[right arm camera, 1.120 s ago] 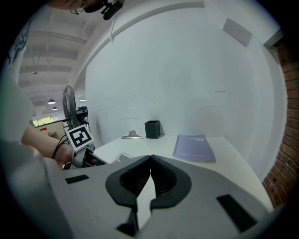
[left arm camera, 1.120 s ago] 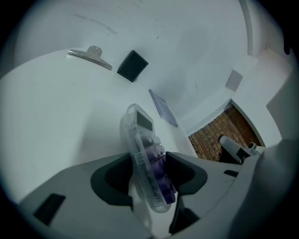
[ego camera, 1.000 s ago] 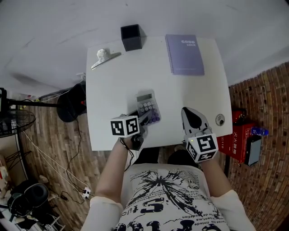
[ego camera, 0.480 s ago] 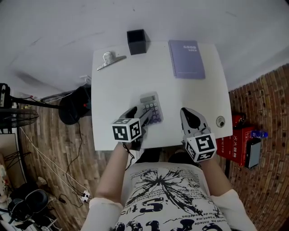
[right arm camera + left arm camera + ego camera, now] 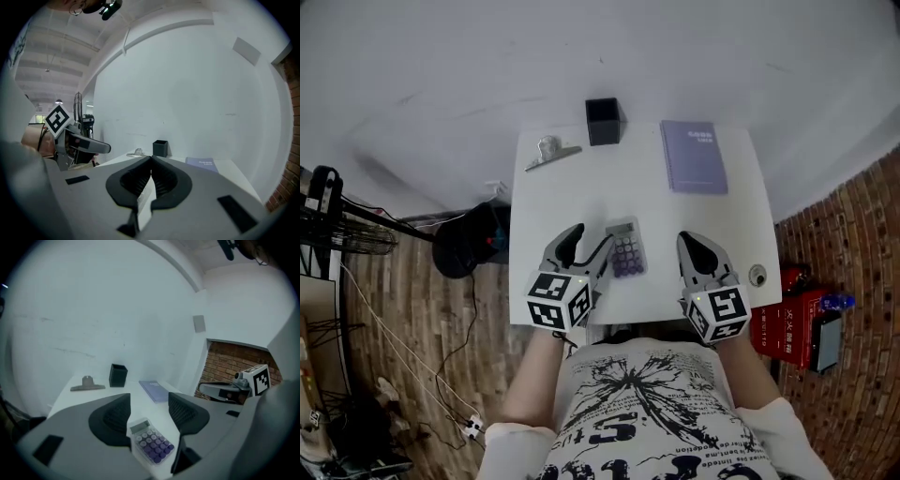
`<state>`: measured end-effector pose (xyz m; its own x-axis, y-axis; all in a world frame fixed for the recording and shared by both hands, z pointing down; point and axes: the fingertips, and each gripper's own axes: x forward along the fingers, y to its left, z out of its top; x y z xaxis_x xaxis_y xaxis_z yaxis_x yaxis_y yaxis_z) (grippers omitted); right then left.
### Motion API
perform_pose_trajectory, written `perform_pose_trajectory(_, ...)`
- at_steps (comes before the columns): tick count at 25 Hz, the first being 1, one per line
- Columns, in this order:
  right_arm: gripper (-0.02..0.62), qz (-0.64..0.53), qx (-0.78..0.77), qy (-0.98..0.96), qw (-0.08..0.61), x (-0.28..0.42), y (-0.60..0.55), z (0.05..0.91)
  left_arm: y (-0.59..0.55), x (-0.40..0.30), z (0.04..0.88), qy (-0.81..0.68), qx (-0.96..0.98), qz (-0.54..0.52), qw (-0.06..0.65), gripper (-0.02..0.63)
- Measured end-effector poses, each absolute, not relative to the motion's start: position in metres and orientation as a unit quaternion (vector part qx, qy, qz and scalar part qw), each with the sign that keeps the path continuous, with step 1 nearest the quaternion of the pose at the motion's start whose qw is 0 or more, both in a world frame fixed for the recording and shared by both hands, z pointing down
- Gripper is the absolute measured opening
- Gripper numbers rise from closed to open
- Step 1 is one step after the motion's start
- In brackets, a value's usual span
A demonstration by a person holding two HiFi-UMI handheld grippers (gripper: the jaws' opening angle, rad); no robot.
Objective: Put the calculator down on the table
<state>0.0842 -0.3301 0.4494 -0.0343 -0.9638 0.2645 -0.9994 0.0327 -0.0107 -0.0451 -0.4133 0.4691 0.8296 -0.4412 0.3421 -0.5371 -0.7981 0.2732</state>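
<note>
the white table (image 5: 581,197) carries everything. a purple notebook (image 5: 694,157) lies near its back right corner, well apart from the action. the left gripper (image 5: 589,239) hangs over the front edge, left of the middle. its jaws stand wide and are closing, with nothing pressed between the pads. the right gripper (image 5: 694,239) sits over the front edge further right, jaws together on nothing. the calculator (image 5: 625,249) lies flat on the table near the middle of the front edge. its long axis runs front to back, display end toward the back edge. it is just right of the left gripper's tips and below them, nearer that gripper than the right one. the put-down looks finished.
</note>
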Motion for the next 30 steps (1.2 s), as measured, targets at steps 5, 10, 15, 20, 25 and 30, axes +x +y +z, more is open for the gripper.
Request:
perform_pose_trajectory(5, 0.014, 0.074, 0.682, -0.723, 0.078, 0.077, -0.336, 0.429, -0.407, -0.061, 0.414, -0.274, 0.953, 0.096, 0.090, 0.149)
perform_pose_trajectory(10, 0.015, 0.044, 0.675, -0.733, 0.070, 0.070, -0.338, 0.409, -0.398, -0.079, 0.381, -0.282, 0.957, 0.060, 0.044, 0.051)
perform_pose_trajectory(15, 0.014, 0.015, 0.672, -0.738, 0.067, 0.066, -0.340, 0.395, -0.392, -0.091, 0.363, -0.276, 0.961, 0.032, 0.020, 0.014)
perform_pose_trajectory(20, 0.014, 0.009, 0.671, -0.739, 0.067, 0.061, -0.342, 0.392, -0.388, -0.093, 0.361, -0.266, 0.963, 0.037, 0.005, 0.014)
perform_pose_trajectory(25, 0.014, 0.011, 0.667, -0.742, 0.069, 0.057, -0.345, 0.393, -0.391, -0.095, 0.359, -0.268, 0.963, 0.027, 0.013, 0.014)
perform_pose_trajectory(30, 0.012, 0.016, 0.664, -0.745, 0.068, 0.057, -0.346, 0.394, -0.399, -0.098, 0.361, -0.282, 0.959, 0.024, 0.017, 0.014)
